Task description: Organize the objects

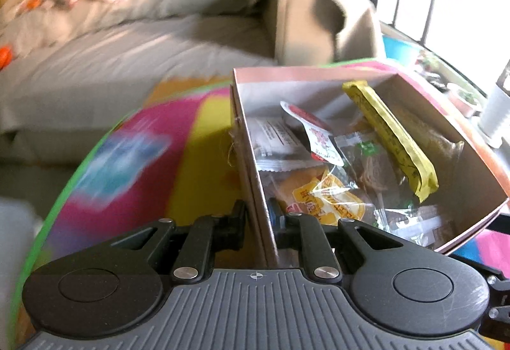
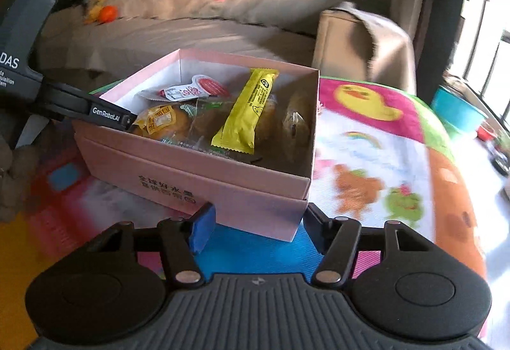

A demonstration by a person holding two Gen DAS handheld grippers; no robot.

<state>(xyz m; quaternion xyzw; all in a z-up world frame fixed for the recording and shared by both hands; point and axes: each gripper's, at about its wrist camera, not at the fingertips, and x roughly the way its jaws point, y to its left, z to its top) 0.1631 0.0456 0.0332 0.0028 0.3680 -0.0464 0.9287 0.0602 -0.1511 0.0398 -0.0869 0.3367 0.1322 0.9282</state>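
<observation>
An open pink box [image 1: 318, 75] [image 2: 191, 171] stands on a colourful mat. It holds a yellow bar packet [image 1: 392, 139] [image 2: 248, 114], a red and white sachet [image 1: 315, 130] [image 2: 191, 90], an orange wrapped cake [image 1: 318, 197] [image 2: 162, 123] and several clear wrappers. My left gripper [image 1: 257, 216] [image 2: 127, 122] is shut on the box's left wall, one finger inside and one outside. My right gripper [image 2: 258, 222] stands open low in front of the box. Its fingers straddle the near right corner, and neither pad presses on the wall.
The mat [image 2: 376, 142] with duck and rainbow prints spreads to the right of the box. A grey sofa [image 1: 127, 56] with toys [image 2: 108, 13] runs behind, its armrest [image 2: 360, 40] close to the box. A teal bowl [image 2: 459, 114] sits far right.
</observation>
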